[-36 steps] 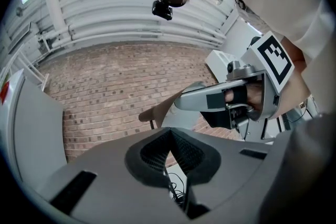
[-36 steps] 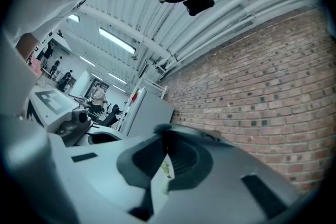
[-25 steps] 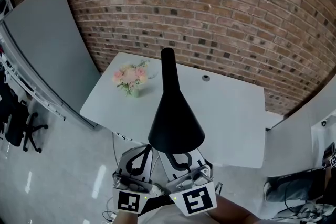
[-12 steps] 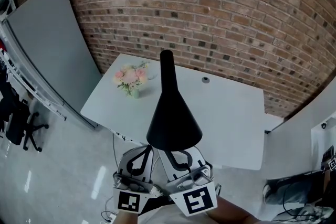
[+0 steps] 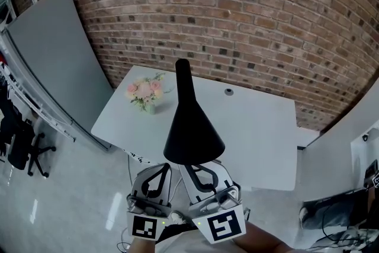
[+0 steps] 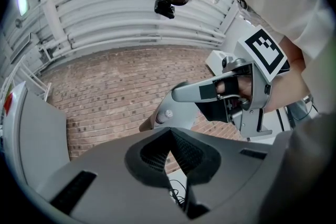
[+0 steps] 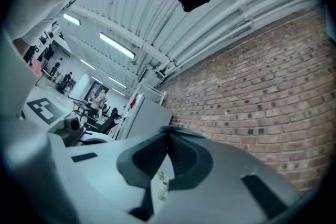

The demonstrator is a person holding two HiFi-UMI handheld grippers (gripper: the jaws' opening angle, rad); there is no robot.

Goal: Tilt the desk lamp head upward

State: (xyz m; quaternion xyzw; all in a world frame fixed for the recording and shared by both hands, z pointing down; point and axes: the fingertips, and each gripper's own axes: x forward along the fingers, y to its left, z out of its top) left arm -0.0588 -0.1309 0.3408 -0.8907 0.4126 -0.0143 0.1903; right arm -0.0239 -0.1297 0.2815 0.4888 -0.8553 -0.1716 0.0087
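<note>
Along the left of the head view stood a grey partition panel (image 5: 53, 56), with a black office chair (image 5: 23, 148) on the floor beside it. A small bunch of pink flowers (image 5: 144, 90) sat near the rear left corner of the white tabletop (image 5: 260, 133). In the middle hung the desk lamp head (image 5: 192, 130), a plain matte black cone seen in front of the tabletop's left half. Its long axis ran nearly straight up the picture, leaning slightly left. Its wide mouth faced down toward the grippers, and its narrow neck pointed at the brick wall (image 5: 249, 15). What carried it could not be made out. Its lower rim overlapped the tips of both claws. The left gripper (image 5: 161, 170) was clenched, its jaw tips meeting with nothing between them. The right gripper (image 5: 195, 172), just beside it, was likewise clenched and empty. Right of the lamp's neck, a small round fitting (image 5: 228, 92) lay near the tabletop's rear edge.
</note>
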